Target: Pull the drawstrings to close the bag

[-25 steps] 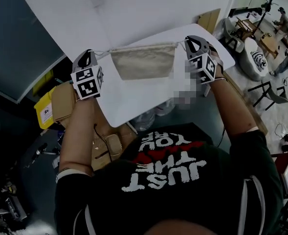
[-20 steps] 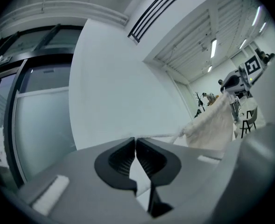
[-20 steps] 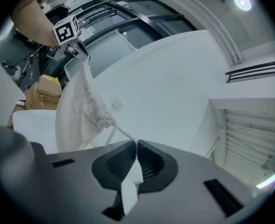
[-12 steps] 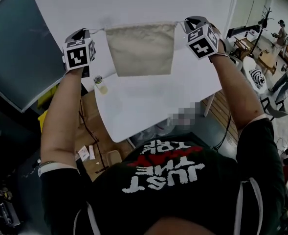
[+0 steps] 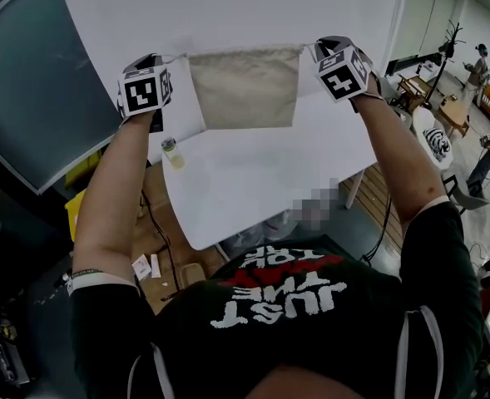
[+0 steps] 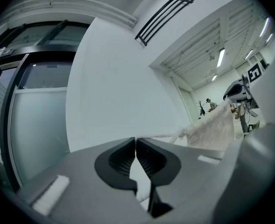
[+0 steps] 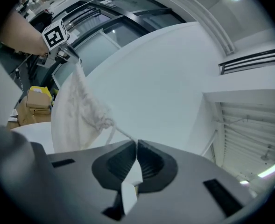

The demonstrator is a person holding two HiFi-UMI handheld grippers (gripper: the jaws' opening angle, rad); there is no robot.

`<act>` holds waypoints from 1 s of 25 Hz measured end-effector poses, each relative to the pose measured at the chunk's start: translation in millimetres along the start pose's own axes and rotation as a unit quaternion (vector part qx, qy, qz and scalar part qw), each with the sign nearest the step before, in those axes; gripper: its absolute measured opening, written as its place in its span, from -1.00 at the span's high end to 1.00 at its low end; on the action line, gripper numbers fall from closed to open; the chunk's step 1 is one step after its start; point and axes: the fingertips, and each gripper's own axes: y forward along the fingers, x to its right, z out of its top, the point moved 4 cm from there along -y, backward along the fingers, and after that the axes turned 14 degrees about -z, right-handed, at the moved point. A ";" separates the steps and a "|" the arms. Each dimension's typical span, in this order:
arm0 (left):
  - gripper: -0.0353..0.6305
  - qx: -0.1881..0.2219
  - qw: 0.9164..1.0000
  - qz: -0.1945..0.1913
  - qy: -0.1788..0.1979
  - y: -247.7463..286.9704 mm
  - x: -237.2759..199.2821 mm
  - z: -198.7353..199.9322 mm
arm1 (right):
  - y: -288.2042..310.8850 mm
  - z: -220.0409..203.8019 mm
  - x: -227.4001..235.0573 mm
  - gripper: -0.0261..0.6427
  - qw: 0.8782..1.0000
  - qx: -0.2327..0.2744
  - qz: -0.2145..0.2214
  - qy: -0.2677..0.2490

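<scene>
The left gripper is pinched shut on the left string. The right gripper is pinched shut on the right string. The bag hangs between them, at the upper middle of the head view, above the table. The strings run sideways in one line. I think each hand should pull straight out, away from the bag. Both look equally near.

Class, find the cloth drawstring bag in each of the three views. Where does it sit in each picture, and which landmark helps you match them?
Head view: the drawstring bag hangs at upper centre.
Left gripper view: the bag is at right of centre, and its drawstring leads to the jaws.
Right gripper view: the bag is at left of centre, above the jaws.
Shared landmark: the white wall behind the bag.
</scene>
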 end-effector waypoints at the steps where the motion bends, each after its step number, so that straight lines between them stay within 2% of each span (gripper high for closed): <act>1: 0.85 -0.001 1.000 0.000 -0.001 0.7 0.0 0.2 | 0.0 -0.6 0.2 0.89 1.000 -0.001 0.000 -0.002; 13: 0.86 -0.016 1.000 0.011 0.000 1.0 -8.1 -4.3 | 3.9 -6.9 0.8 0.89 1.000 -0.008 -0.018 -0.011; 18: 0.86 -0.035 0.998 0.041 0.014 -8.0 -32.3 -15.9 | 5.7 -19.0 12.6 0.89 0.999 -0.022 -0.034 -0.009; 21: 0.85 -0.037 0.998 0.052 -0.004 -17.6 -55.0 -25.8 | 5.4 -35.9 23.3 0.89 0.999 -0.035 -0.035 -0.008; 25: 0.86 -0.034 0.998 0.058 0.016 -21.1 -55.1 -24.0 | 4.8 -34.4 23.0 0.89 0.998 -0.030 -0.044 -0.017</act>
